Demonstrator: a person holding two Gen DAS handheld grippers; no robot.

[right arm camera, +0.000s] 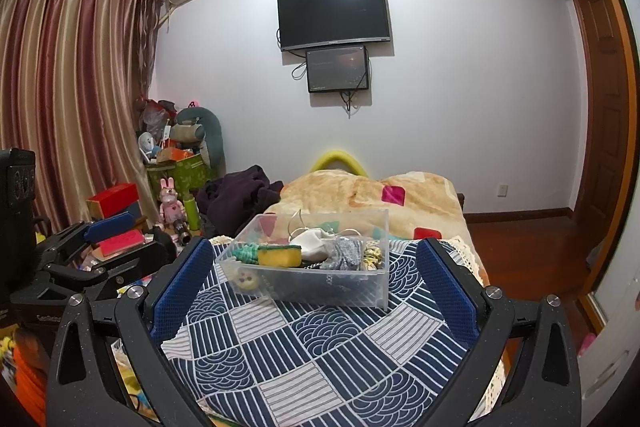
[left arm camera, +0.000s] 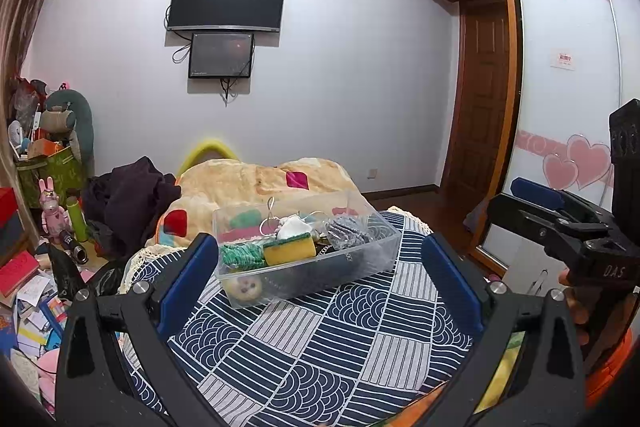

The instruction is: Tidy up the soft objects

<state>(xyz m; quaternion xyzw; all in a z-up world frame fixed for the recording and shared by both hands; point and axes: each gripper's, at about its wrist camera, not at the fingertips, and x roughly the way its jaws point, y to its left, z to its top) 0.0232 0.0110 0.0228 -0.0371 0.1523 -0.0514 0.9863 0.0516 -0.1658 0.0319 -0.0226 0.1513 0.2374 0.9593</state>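
A clear plastic bin sits on the blue-and-white patterned cloth that covers the near end of the bed, and everything else reads off that bin. Inside it lie a yellow sponge with a green top toward the near wall, a green knitted piece just beside the sponge, a white cloth behind it, and a grey knitted item further along; a small round face-patterned thing shows low against the near wall, though through the plastic it is hard to tell what it is. The left tool hangs short of the bin, jaws spread wide and holding nothing. The right tool is also short of the bin, equally wide and empty. Beyond the bin lies an orange blanket, with dark clothing next to it.
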